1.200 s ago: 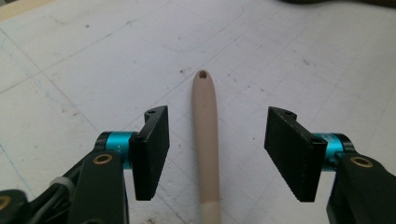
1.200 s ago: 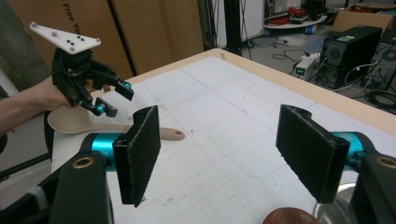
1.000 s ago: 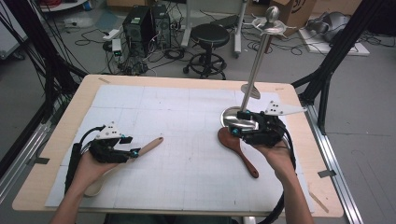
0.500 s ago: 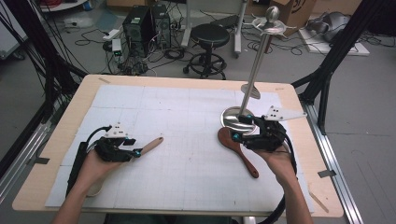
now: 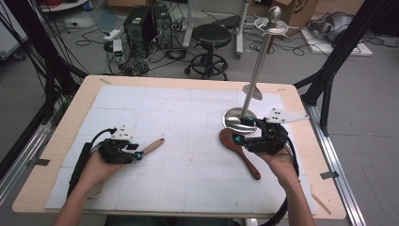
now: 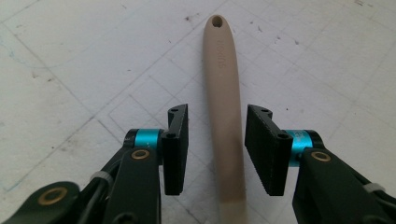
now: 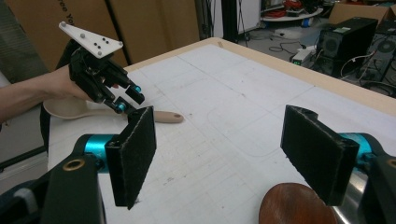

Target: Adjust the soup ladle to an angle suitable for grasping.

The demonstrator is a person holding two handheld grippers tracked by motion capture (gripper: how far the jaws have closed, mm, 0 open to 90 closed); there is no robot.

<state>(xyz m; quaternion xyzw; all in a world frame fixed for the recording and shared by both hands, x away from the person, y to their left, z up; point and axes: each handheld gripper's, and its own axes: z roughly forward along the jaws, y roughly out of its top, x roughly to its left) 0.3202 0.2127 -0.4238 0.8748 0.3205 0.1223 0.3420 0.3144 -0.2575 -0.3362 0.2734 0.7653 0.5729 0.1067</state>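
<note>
Beige spoon handle lies between the closing left tool jaws, untouched; right tool jaws stand apart above the brown spoon.

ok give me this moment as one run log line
left claw: jaws just closing around pale spoon handle, not yet touching | right claw: open, over dark wooden spoon | metal stand: upright

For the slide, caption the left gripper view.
Left tool closing around a beige spoon handle on the gridded mat, pads not yet touching.
</note>
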